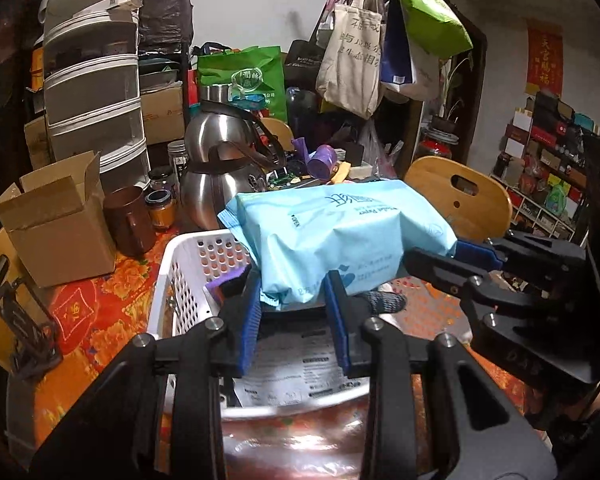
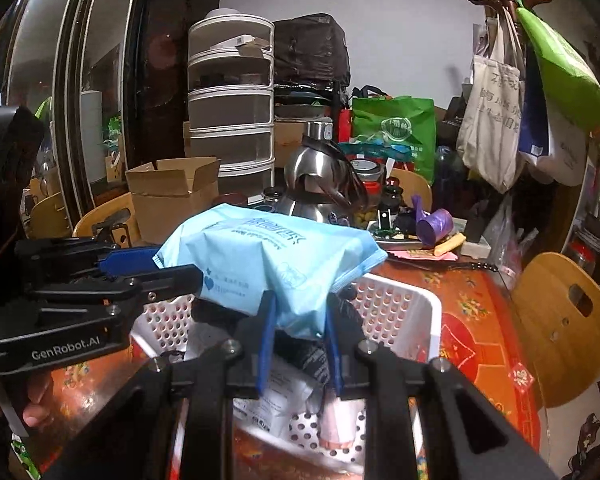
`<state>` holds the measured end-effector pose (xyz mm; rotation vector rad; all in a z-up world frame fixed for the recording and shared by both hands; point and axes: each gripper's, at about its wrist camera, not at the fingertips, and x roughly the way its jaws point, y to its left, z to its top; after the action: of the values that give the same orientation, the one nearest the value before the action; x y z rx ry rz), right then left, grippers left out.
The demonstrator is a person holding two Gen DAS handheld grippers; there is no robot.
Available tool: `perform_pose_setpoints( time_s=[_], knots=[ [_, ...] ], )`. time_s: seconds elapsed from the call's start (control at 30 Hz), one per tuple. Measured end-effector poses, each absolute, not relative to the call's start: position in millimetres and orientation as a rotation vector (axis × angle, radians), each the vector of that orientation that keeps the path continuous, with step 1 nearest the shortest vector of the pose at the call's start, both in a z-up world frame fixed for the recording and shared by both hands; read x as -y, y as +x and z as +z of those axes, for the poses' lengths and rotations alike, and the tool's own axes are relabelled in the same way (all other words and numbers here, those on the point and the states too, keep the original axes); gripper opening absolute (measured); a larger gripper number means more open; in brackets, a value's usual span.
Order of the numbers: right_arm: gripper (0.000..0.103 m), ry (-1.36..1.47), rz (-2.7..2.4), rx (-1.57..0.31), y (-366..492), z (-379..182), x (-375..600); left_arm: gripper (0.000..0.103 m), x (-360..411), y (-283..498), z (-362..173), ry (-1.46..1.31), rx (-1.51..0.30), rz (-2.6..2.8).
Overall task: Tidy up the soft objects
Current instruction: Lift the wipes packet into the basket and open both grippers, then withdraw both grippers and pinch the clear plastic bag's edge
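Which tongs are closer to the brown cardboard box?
Left. The left tongs grip the light blue soft pack on the side toward the brown cardboard box; the right tongs grip its far end.

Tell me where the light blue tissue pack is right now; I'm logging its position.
The light blue tissue pack hangs above the white basket, pinched at opposite ends by the left hand-held gripper and right hand-held gripper, in front of the steel kettles.

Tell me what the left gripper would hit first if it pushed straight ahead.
The light blue tissue pack: the left gripper already has its jaws around the near edge, above the white basket. Probably nothing else intervenes.
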<state>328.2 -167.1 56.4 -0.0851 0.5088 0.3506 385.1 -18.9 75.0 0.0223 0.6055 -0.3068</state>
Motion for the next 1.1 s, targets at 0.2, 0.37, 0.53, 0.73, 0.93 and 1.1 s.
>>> perform_pose_setpoints(
  time_s=[0.2,0.37,0.53,0.73,0.93,1.1],
  knots=[
    [0.035,-0.113,0.273,-0.606,356,32,168,0.055,19,424,46,0.111,-0.671,-0.157],
    [0.063,-0.043,0.254,-0.632,358,19,188,0.066,-2,434,29,0.052,-0.700,-0.165],
    [0.068,-0.041,0.270,-0.630,353,21,190,0.076,-7,426,24,0.057,-0.676,-0.168],
    [0.070,-0.027,0.286,-0.633,344,19,188,0.077,-5,400,28,0.056,-0.654,-0.187],
    [0.074,0.018,0.281,-0.616,304,13,200,0.083,-30,356,27,0.034,-0.661,-0.156],
    [0.079,0.064,0.243,-0.620,253,-8,218,0.090,-75,316,-5,-0.029,-0.707,-0.109]
  ],
)
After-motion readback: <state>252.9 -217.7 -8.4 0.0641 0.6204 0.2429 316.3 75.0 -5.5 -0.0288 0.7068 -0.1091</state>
